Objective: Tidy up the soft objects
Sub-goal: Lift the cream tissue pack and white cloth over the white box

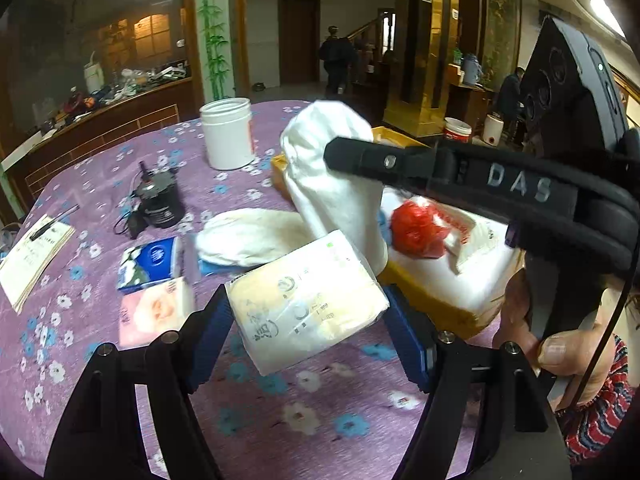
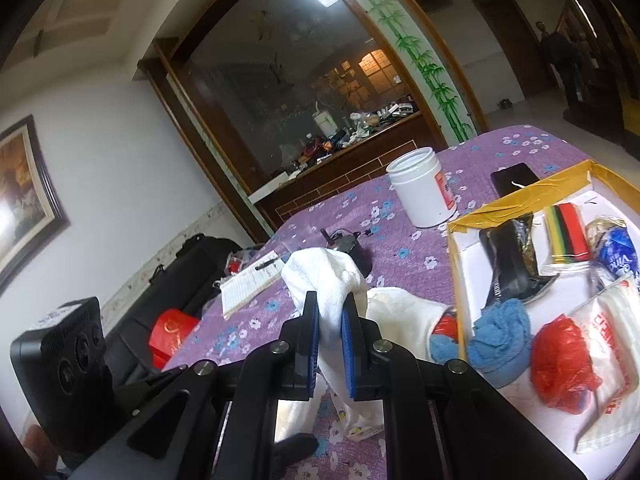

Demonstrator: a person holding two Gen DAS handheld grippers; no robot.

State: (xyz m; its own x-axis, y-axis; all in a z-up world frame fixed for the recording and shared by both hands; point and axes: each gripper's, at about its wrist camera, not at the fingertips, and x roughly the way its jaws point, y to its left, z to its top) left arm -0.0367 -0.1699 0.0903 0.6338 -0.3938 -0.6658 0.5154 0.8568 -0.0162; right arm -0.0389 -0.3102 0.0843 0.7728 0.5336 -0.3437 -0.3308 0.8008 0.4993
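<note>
Left tool (image 1: 308, 316) first, seen from its own wrist camera: jaws spread wide, blue pads pressed against both sides of a wrapped tissue pack (image 1: 306, 304), which sits tilted and lifted above the purple flowered counter (image 1: 120, 184). Beyond it, the right tool (image 1: 344, 154) reaches in from the right with a white cloth (image 1: 336, 184) hanging from its tip, and a hand (image 1: 560, 344) grips its handle at the lower right. Another white cloth (image 1: 252, 236) lies flat on the counter just behind the pack. Two small tissue packs, one blue (image 1: 150, 262) and one pink (image 1: 156, 308), lie side by side to the left. A white jar (image 1: 227, 134) stands further back, and a red plastic bag (image 1: 418, 230) lies in the open box (image 1: 432, 296) on the right.

Over to the right wrist camera: the right tool (image 2: 330, 324) is nearly closed, pads pinching the white cloth (image 2: 324, 280), which bunches above the fingers and trails below them. The box (image 2: 520, 196) sits to the right, holding a blue towel (image 2: 500, 336), the red bag (image 2: 560, 360), a striped cloth pack (image 2: 566, 232) and a black item I can't make out. The white jar (image 2: 422, 188) stands just behind the box.
</note>
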